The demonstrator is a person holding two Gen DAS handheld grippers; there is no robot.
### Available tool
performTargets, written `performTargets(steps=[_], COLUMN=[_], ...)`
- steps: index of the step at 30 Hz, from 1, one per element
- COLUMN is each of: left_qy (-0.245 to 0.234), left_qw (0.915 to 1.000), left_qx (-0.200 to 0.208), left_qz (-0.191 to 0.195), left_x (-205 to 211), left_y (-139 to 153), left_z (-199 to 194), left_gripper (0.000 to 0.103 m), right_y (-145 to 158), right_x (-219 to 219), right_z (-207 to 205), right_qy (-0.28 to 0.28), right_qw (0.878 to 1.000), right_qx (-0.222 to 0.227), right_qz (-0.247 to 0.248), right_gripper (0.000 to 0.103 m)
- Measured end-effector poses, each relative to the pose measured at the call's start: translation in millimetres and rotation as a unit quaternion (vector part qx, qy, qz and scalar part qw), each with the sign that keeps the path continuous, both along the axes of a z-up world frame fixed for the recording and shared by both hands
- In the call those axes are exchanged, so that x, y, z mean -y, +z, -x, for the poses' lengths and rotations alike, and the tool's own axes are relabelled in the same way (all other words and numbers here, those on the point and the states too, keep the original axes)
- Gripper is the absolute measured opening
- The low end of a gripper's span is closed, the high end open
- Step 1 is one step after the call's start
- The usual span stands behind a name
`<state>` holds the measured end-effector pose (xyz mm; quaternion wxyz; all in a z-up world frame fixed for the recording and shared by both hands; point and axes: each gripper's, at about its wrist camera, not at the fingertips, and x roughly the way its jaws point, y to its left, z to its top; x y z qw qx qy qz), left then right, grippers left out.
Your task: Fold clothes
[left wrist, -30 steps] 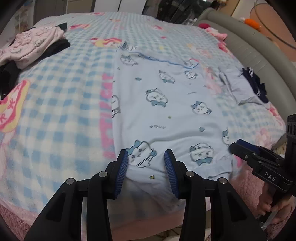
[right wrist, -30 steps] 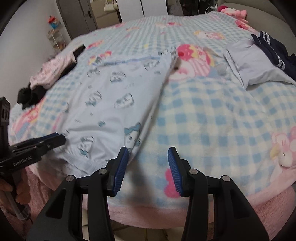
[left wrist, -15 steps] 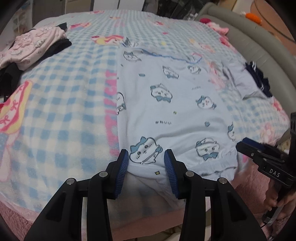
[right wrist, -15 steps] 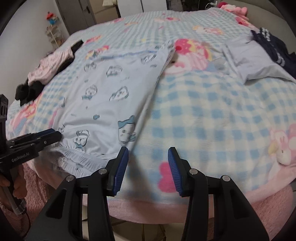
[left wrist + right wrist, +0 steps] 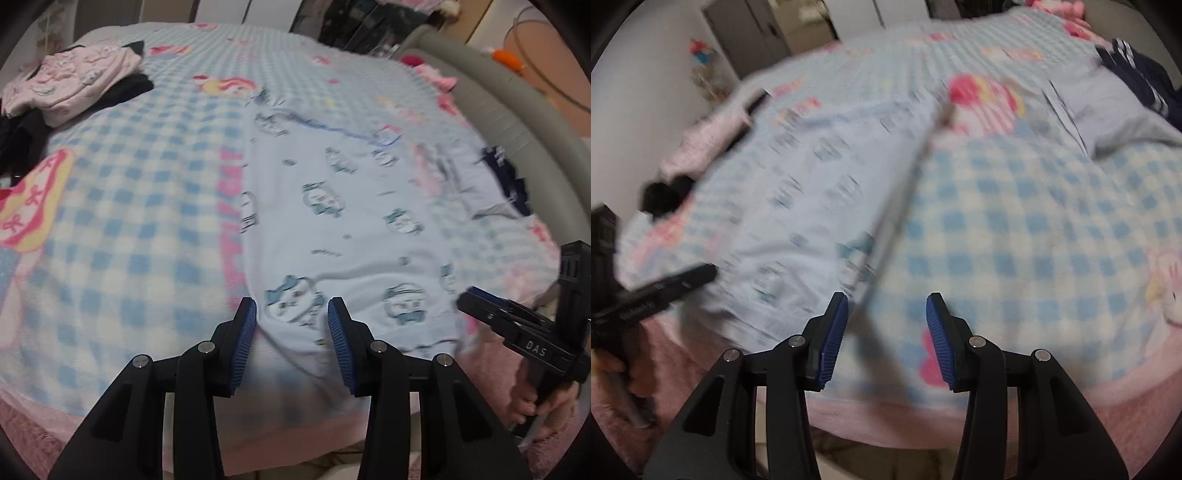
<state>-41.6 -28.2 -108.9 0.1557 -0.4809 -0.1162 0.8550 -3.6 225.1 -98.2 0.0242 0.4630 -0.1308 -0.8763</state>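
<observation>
The pale blue garment (image 5: 343,229), printed with small cartoon animal faces, lies spread flat on the blue-and-white checked blanket (image 5: 129,229), its near hem at the bed's front edge. The left gripper (image 5: 291,332) stands partly open above that hem; one printed face shows between its blue pads, which press on nothing. The right gripper (image 5: 886,332) also stands partly open with nothing between its pads; the garment's right edge lies just left of its left pad, and checked blanket lies ahead of it. A grey folded garment (image 5: 1108,110) lies far ahead and to the right of it.

Compared with one second ago, the jaw gaps match. The garment lies in the same place. Both views are now blurred, the right one more.
</observation>
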Motion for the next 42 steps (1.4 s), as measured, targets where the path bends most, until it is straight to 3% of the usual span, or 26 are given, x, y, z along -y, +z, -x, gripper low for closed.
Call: performTargets(steps=[3, 8, 11, 16, 19, 25, 30, 34, 39, 42], left_qy=[-0.022, -0.024, 0.005, 0.026, 0.007, -0.048, -0.038, -0.010, -0.027, -0.038], left_qw=[0.9995, 0.9958, 0.9977, 0.9993, 0.9998, 0.9975, 0.9983, 0.9995, 0.9994, 0.9990], left_qx=[0.008, 0.042, 0.053, 0.019, 0.000, -0.028, 0.016, 0.031, -0.014, -0.008], left_qz=[0.020, 0.078, 0.042, -0.019, -0.017, -0.042, 0.042, -0.005, -0.018, -0.022], left_x=[-15, -20, 7, 26, 14, -18, -26, 5, 5, -7], left_y=[-4, -19, -17, 2, 10, 10, -20, -19, 3, 0], left_z=[-1, -6, -7, -2, 14, 28, 35, 29, 28, 40], left_gripper=[0.042, 0.044, 0.044, 0.043, 0.043, 0.043, 0.042, 0.040, 0.041, 0.041], right_y=[10, -21, -22, -3, 9, -6, -21, -19, 3, 6], right_x=[22, 37, 25, 14, 13, 23, 23, 6, -5, -5], right_z=[6, 15, 2, 3, 16, 57, 47, 35, 32, 45], right_qy=[0.033, 0.037, 0.026, 0.023, 0.024, 0.026, 0.023, 0.008, -0.004, -0.015], right_qw=[0.999, 0.997, 0.998, 0.999, 1.000, 0.998, 0.995, 0.997, 1.000, 0.999], right_qx=[-0.019, 0.049, 0.049, 0.025, 0.008, 0.030, 0.043, 0.048, 0.018, 0.012], right_qz=[-0.017, -0.051, -0.039, -0.003, 0.007, -0.051, -0.081, -0.055, -0.014, -0.028], right_gripper=[0.045, 0.045, 0.045, 0.045, 0.045, 0.045, 0.045, 0.046, 0.046, 0.046])
